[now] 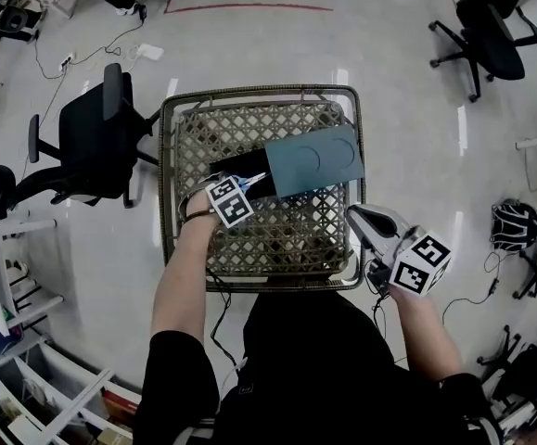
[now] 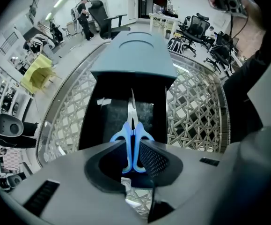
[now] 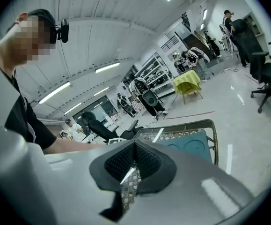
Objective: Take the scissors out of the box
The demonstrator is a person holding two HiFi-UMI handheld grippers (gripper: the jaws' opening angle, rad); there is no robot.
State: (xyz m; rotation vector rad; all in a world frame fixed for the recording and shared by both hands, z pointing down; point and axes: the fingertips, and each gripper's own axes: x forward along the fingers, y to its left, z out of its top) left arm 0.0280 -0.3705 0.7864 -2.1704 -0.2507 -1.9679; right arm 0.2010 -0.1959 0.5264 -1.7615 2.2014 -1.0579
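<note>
Two tools show in the person's hands, both close to the body in the head view. The right tool hangs at the near right corner of the desk, clear of the box. Seen in the right gripper view, the right tool has its jaws together at the tips with nothing gripped, only wicker showing past them. The left tool points down into the box. In the left gripper view, the left tool is clamped on the blue handles of the scissors, one pad against each loop. The scissors sit inside the open black end of the box, handles nearest the tool. Their closed blades aim at the teal lid, which covers the box's far part. Whether they rest on the box's bottom or are raised a little I cannot tell. The box lies slantwise near the middle of the desk's wicker top, lid end toward the right rim. Beyond the desk's left side a black chair stands on the pale floor. A second chair stands well apart at the far right
</note>
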